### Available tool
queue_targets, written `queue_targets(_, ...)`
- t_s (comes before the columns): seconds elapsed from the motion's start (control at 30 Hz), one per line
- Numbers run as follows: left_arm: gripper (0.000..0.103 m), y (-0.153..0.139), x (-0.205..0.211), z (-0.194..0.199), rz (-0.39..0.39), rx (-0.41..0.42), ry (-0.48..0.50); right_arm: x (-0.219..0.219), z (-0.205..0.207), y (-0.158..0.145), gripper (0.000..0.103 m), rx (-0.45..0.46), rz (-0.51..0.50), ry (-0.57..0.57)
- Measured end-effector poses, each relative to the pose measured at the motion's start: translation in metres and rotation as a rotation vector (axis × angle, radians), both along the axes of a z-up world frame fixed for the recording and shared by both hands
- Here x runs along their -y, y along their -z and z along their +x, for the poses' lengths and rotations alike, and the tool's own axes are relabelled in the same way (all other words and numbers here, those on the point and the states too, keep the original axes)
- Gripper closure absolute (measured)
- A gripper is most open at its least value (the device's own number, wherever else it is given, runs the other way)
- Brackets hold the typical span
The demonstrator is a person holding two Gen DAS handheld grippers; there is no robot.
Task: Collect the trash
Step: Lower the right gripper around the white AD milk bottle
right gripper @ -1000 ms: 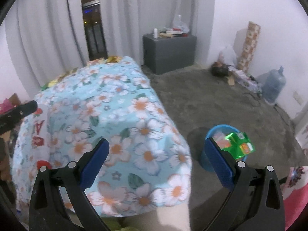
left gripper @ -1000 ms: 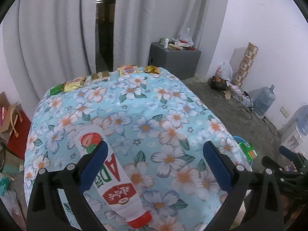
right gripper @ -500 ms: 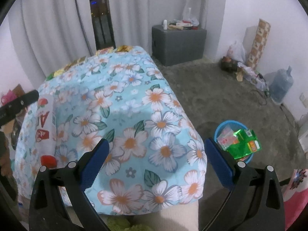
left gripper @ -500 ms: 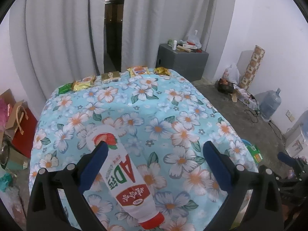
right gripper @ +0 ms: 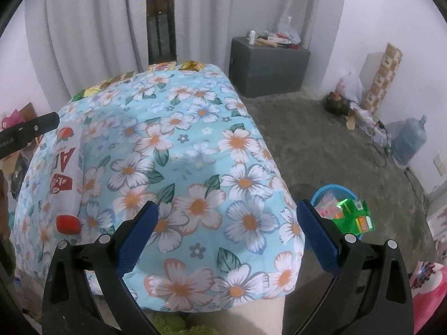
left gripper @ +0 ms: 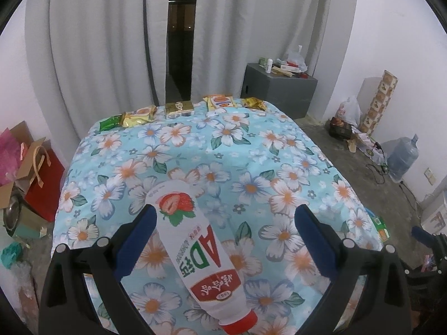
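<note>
A white bottle (left gripper: 195, 240) with a strawberry picture and a red cap lies on the flowered tablecloth (left gripper: 223, 150), its cap toward me. My left gripper (left gripper: 225, 220) stands open above it, the bottle close to the left finger. The right wrist view shows that bottle (right gripper: 65, 173) at the table's left side. My right gripper (right gripper: 227, 217) hangs open over the table's near right corner, holding nothing. Several snack wrappers (left gripper: 178, 109) line the far edge of the table. A blue bin (right gripper: 339, 209) with green and pink wrappers sits on the floor to the right.
White curtains with a dark gap hang behind the table. A grey cabinet (left gripper: 279, 89) with clutter stands at the back right. Bags, a patterned box (left gripper: 380, 103) and a water jug (left gripper: 402, 159) line the right wall. Red bags and cardboard (left gripper: 33, 173) lie left of the table.
Both grippers have pulled back and risen a little. The bottle now lies more between the left fingers. The bin has slid toward the right finger in the right wrist view.
</note>
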State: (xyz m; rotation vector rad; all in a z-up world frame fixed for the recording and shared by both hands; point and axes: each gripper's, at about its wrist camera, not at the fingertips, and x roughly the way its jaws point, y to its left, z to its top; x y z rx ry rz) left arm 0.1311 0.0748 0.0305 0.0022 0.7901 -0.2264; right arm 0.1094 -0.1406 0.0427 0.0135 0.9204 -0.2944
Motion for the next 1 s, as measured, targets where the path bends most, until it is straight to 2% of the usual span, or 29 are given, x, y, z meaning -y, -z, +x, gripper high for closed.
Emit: queue_targets(1.0, 0.006, 0.016, -0.030, 0.012, -0.007, -0.035, -0.081, -0.020, 0.012, 0.009, 0.008, -0.043, -0.031, -0.068)
